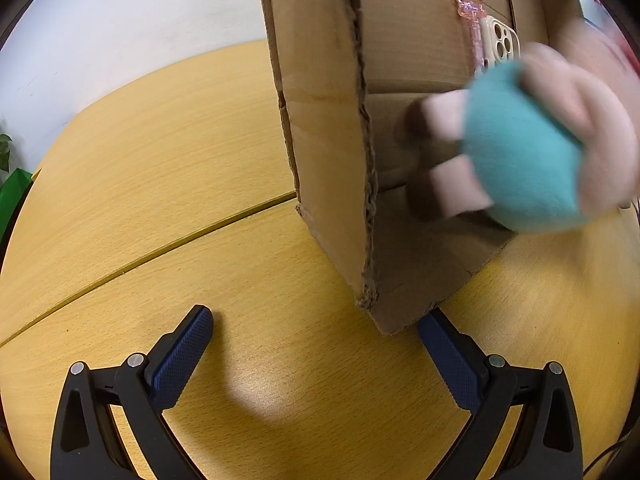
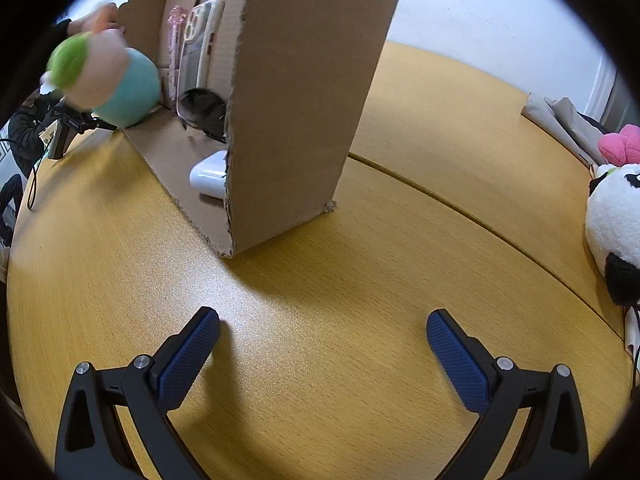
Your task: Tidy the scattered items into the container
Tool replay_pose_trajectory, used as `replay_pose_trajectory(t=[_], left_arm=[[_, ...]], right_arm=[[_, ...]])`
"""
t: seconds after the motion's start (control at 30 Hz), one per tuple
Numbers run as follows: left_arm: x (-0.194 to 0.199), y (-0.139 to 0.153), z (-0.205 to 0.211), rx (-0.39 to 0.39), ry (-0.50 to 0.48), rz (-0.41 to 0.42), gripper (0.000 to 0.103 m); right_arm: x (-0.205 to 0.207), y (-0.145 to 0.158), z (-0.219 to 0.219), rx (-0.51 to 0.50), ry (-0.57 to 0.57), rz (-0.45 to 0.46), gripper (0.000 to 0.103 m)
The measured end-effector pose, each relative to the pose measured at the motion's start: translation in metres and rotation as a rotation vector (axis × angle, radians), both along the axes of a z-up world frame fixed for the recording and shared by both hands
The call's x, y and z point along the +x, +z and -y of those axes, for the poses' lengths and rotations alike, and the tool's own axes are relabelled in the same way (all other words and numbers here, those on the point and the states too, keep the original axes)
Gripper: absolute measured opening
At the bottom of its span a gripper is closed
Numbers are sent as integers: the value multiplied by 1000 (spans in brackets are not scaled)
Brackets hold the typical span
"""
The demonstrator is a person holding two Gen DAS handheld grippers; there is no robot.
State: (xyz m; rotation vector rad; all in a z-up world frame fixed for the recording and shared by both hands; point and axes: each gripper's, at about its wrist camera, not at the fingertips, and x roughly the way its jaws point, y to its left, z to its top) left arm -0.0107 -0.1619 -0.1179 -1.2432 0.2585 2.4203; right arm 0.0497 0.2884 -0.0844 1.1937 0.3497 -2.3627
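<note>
Both grippers, left (image 1: 316,328) and right (image 2: 323,330), gape empty over the wooden table (image 2: 320,280). Just ahead stands a torn-edged cardboard box (image 2: 296,100) holding a phone case (image 2: 200,40); a blurred teal-and-pink plush (image 1: 528,144) is at its mouth. White wall (image 1: 120,32) behind.

**Layout: box ahead, toy at its open side**

Cardboard box (image 2: 296,92) stands on table (image 2: 320,280), just ahead of right fingers. In it: phone case (image 2: 200,40), earbud case (image 2: 210,178). Plush toy (image 2: 116,80) at opening, left. Panda plush (image 2: 614,224) far right.

Office-like room; curved wooden meeting table (image 2: 400,216), plain white wall (image 2: 480,12)
</note>
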Motion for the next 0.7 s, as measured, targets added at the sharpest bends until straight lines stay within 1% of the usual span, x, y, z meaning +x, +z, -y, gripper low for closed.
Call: replay_pose_trajectory(t=[0.7], left_arm=[[-4,0,-2,-1,1,-1,103]], right_arm=[[1,0,2,-2,1,-1,103]])
